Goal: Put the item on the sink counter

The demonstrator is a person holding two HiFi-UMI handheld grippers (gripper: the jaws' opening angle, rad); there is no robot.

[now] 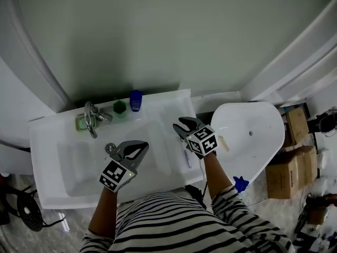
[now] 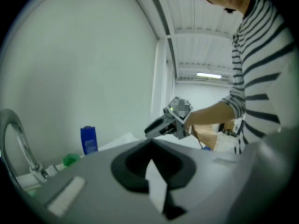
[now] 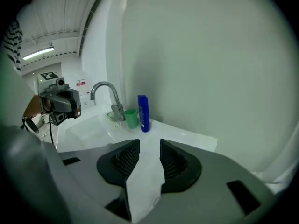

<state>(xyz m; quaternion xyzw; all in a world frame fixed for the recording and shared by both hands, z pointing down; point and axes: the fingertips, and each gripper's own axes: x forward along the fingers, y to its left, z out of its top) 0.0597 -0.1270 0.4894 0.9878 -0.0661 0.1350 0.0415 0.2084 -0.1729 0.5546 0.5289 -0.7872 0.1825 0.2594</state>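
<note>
We are holding the right gripper (image 1: 180, 124) over the white sink worktop (image 1: 164, 105), fingers apart (left gripper (image 1: 143, 147) fingers closed together).

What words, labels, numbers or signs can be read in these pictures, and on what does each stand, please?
Nothing is legible.
Blue bottle: label print too blurred to read.
Background sign: black-and-white symbol, too small to read.
Marker cubes: square patterns only, no words.
</note>
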